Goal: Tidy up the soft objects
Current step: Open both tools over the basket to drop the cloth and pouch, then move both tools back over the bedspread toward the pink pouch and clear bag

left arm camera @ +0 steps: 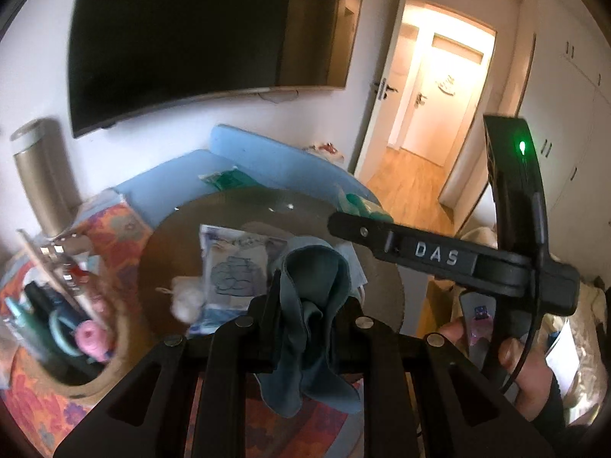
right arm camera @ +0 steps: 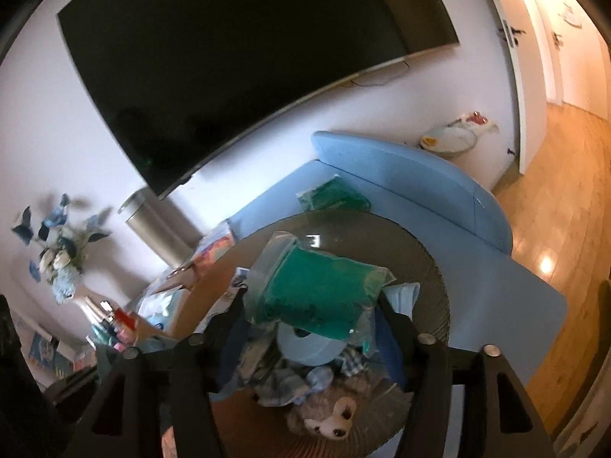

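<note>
**Cloth and green pack held over round table**

Left gripper (left arm camera: pixel 305 305) was clamped on grey-blue cloth (left arm camera: pixel 311 328), hanging above round table (left arm camera: pixel 172 252). Right gripper (right arm camera: pixel 313 305) had green gel pack (right arm camera: pixel 320 290) betw. its jaws; grip unclear. Plush toy (right arm camera: pixel 328 416) lay near, w/ checked fabric.

Both wrist cameras look steeply down, close above the round brown table (left arm camera: pixel 168 252), sharing the wall-mounted black television (right arm camera: pixel 236 76).
</note>
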Action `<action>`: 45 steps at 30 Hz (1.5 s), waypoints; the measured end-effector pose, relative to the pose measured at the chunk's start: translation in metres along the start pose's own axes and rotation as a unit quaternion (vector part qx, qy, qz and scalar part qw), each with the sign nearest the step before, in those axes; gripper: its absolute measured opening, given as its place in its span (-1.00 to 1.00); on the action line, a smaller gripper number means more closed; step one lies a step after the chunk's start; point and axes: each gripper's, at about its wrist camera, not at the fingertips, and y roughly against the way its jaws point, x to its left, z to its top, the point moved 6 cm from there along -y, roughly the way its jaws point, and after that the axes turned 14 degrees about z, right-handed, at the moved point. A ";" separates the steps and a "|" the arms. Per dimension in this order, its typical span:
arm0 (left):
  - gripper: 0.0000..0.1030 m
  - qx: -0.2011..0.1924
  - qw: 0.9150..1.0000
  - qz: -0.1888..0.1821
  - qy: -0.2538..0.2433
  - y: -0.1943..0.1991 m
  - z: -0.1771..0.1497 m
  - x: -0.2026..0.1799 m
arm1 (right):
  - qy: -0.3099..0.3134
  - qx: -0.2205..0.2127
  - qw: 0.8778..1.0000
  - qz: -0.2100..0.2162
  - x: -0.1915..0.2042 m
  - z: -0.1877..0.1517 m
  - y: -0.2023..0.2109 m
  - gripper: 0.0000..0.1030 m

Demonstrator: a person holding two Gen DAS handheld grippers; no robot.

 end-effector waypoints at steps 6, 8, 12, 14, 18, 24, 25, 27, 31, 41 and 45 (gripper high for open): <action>-0.33 0.034 0.999 -0.003 -0.013 -0.017 -0.017 -0.006 | -0.012 0.003 1.000 -0.013 -0.012 -0.003 0.004 0.63; -0.33 0.042 0.999 -0.006 -0.024 -0.014 -0.023 -0.008 | -0.019 0.004 1.000 -0.006 -0.012 -0.005 0.006 0.64; -0.33 0.036 0.999 0.005 -0.034 -0.001 -0.030 -0.005 | -0.036 -0.001 0.999 0.003 -0.012 -0.012 0.013 0.64; -0.30 0.033 0.999 0.013 -0.041 0.010 -0.034 -0.003 | -0.036 0.004 0.999 0.004 -0.007 -0.017 0.015 0.64; -0.27 0.019 0.999 0.021 -0.040 0.038 -0.041 0.007 | -0.030 0.009 0.999 0.015 0.012 -0.032 0.022 0.64; 0.67 -0.030 0.999 0.044 -0.011 0.093 -0.062 0.037 | 0.008 0.036 0.998 0.043 0.059 -0.054 0.023 0.74; 0.67 -0.033 0.998 0.052 -0.012 0.103 -0.067 0.043 | 0.021 0.040 0.998 0.046 0.069 -0.058 0.024 0.74; 0.67 -0.036 0.997 0.069 -0.007 0.118 -0.077 0.057 | 0.043 0.047 0.997 0.053 0.089 -0.066 0.023 0.74; 0.68 -0.032 0.994 0.102 0.040 0.139 -0.097 0.104 | 0.098 0.060 0.990 0.086 0.137 -0.085 0.022 0.74; 0.68 -0.016 0.946 0.275 0.173 0.179 -0.166 0.252 | 0.226 0.125 0.956 0.139 0.246 -0.151 -0.020 0.84; 0.68 0.006 0.922 0.346 0.172 0.177 -0.194 0.287 | 0.218 0.180 0.943 0.178 0.276 -0.186 -0.066 0.86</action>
